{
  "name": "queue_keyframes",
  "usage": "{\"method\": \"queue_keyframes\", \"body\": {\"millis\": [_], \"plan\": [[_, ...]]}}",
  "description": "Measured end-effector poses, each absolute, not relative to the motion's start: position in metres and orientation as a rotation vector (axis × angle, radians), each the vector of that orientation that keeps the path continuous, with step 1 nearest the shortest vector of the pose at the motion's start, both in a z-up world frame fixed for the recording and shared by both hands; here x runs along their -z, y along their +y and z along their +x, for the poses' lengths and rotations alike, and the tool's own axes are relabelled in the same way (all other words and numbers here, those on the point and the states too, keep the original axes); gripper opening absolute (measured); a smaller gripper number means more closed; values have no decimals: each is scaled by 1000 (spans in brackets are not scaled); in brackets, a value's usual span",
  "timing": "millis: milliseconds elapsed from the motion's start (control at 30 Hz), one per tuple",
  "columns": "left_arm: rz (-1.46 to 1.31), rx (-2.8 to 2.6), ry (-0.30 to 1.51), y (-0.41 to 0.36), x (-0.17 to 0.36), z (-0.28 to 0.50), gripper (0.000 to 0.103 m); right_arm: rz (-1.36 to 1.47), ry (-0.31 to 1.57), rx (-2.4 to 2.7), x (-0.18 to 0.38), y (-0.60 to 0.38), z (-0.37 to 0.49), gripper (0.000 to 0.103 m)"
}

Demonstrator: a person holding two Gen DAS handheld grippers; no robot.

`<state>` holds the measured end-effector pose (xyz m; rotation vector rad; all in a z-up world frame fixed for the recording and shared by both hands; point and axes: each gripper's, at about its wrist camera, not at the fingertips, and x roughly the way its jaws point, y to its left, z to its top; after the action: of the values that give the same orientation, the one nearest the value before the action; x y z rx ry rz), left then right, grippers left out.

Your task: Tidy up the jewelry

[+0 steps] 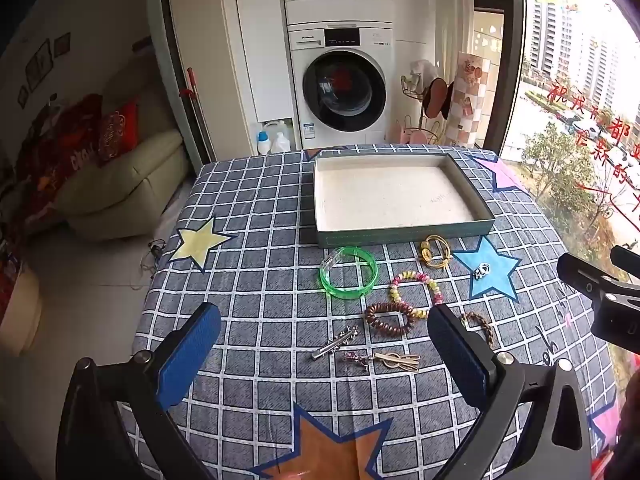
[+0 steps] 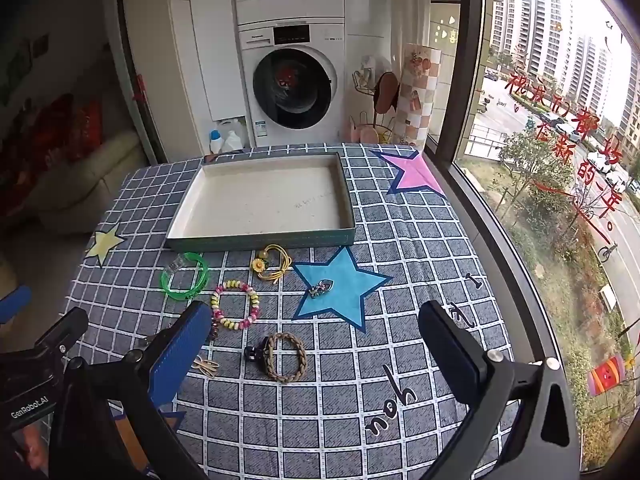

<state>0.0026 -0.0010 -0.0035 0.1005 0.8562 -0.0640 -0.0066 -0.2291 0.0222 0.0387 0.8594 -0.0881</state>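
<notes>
An empty shallow tray point(image 1: 400, 236) point(image 2: 260, 242) lies on the checked tablecloth. In front of it lie a green bangle point(image 1: 348, 272) point(image 2: 185, 277), a yellow hair tie point(image 1: 435, 251) point(image 2: 274, 263), a pink-and-yellow bead bracelet point(image 1: 416, 288) point(image 2: 235, 304), a brown coil tie point(image 1: 390, 319), a braided ring point(image 1: 478, 322) point(image 2: 285, 357), a small brooch point(image 1: 482, 271) point(image 2: 320, 289) and hair clips point(image 1: 336, 343) point(image 1: 396, 360) point(image 2: 206, 366). My left gripper point(image 1: 324, 356) is open and empty above the clips. My right gripper point(image 2: 316, 354) is open and empty above the braided ring.
The table point(image 2: 400, 360) stands by a large window point(image 2: 560, 160) on the right. A stacked washer point(image 1: 344, 92) is behind it. A cream sofa point(image 1: 120, 176) is at the left. The right gripper's body point(image 1: 600, 292) shows at the left view's right edge.
</notes>
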Motion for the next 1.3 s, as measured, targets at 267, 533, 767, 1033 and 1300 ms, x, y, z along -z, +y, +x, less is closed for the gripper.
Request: {"method": "queue_keyframes", "body": {"millis": [267, 533, 767, 1033, 1300], "plan": [[79, 74, 851, -4, 5, 1, 103, 52, 856, 87, -22, -230, -6, 103], [71, 71, 836, -1, 4, 1, 103, 53, 855, 81, -22, -228, -4, 103], [72, 66, 824, -1, 3, 1, 103, 52, 852, 82, -21, -230, -3, 103], [71, 67, 818, -1, 3, 1, 103, 51, 850, 81, -22, -229, -3, 103], [72, 68, 816, -1, 3, 1, 103, 50, 845, 82, -23, -227, 0, 103]]}}
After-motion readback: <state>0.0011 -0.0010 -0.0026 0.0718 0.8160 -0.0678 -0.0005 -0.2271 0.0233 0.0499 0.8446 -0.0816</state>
